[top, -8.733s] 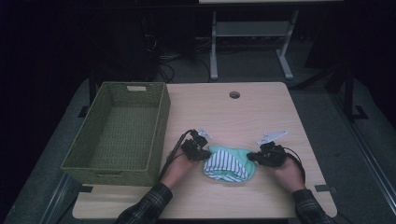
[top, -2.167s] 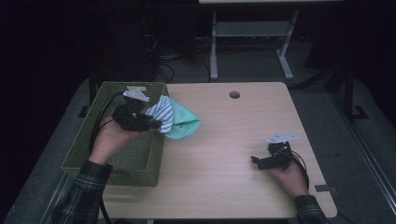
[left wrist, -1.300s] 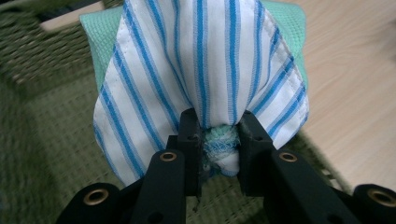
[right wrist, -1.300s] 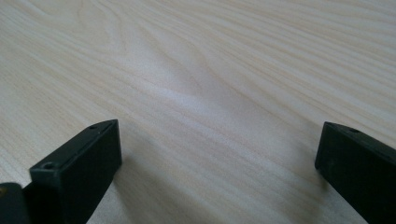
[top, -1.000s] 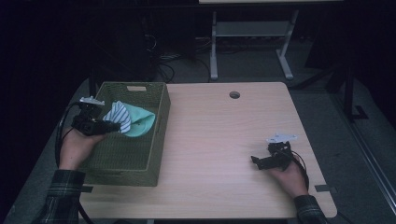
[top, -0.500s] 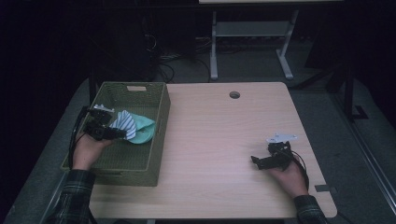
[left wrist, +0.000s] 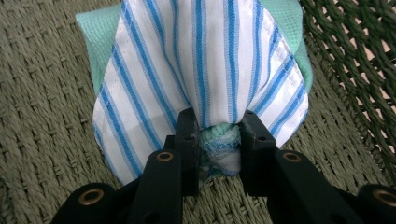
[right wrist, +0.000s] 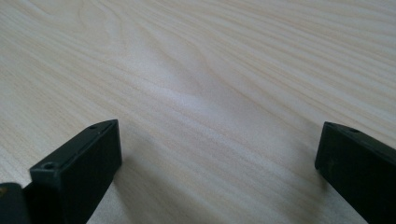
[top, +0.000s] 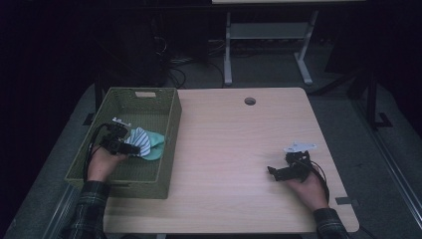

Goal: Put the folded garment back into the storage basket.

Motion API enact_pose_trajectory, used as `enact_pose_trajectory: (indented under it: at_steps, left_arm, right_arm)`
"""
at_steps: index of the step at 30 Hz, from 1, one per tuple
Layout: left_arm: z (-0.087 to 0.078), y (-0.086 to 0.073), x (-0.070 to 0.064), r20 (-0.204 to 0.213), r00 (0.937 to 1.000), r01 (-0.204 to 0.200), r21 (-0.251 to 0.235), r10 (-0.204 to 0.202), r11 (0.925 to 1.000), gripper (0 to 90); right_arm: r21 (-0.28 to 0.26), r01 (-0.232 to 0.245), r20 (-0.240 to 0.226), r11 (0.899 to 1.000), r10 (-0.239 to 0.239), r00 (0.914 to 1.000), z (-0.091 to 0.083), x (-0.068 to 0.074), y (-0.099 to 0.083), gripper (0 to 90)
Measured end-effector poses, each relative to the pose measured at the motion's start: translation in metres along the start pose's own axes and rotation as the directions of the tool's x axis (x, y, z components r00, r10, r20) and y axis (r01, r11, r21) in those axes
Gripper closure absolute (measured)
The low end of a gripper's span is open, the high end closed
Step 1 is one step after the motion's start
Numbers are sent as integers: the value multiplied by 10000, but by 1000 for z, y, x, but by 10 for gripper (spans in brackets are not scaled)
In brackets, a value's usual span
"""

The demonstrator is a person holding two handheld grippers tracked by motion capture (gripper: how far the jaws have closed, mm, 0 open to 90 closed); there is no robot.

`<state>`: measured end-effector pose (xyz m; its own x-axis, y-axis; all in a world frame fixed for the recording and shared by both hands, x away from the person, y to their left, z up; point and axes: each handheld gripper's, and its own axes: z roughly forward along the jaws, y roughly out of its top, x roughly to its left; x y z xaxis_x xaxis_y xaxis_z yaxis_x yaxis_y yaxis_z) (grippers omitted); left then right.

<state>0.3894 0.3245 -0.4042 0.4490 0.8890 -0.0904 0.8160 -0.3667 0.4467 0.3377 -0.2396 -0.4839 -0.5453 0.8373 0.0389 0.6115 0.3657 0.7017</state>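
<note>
The jaws of the left gripper (left wrist: 217, 140) are pinched on a bunched fold of the striped cloth (left wrist: 205, 60), white with blue stripes, with a mint-green cloth (left wrist: 95, 35) folded in beneath it. In the left gripper view the bundle fans out from the jaws and lies on the woven floor of the green basket (left wrist: 42, 121), its far edge close to the basket's side wall.

In the high view the left gripper (top: 130, 148) sits inside the basket (top: 144, 94), about midway along its length, with the striped cloth (top: 140, 142) and the mint-green cloth (top: 157, 147) against the wall nearest the middle of the worktop (top: 239, 139). The person's left hand (top: 102, 164) reaches in over the basket's near end.

The jaws of the right gripper (right wrist: 217, 154) stand wide apart with nothing between them, just above bare wood. In the high view the right gripper (top: 276, 173) is well apart from the basket, near the far corner of the worktop's front edge, held by the right hand (top: 306, 186).
</note>
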Motion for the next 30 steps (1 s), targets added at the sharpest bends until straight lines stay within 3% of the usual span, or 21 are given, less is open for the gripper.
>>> enact_pose_trajectory:
  at_steps: [8, 24, 30]
  left_arm:
    - [5, -2, -1, 7, 9999, -116, 159, 116, 9998, 591]
    - [4, -1, -1, -347, 9994, -87, -431, 72, 9990, 178]
    - [1, 0, -2, -332, 9994, -74, -660, 52, 9978, 133]
  right_arm:
    - [15, -25, -3, 10000, 25, 10000, 0, 0, 0, 0]
    - [13, -26, -4, 10000, 26, 10000, 0, 0, 0, 1]
    - [17, -38, 2, 10000, 38, 10000, 0, 0, 0, 1]
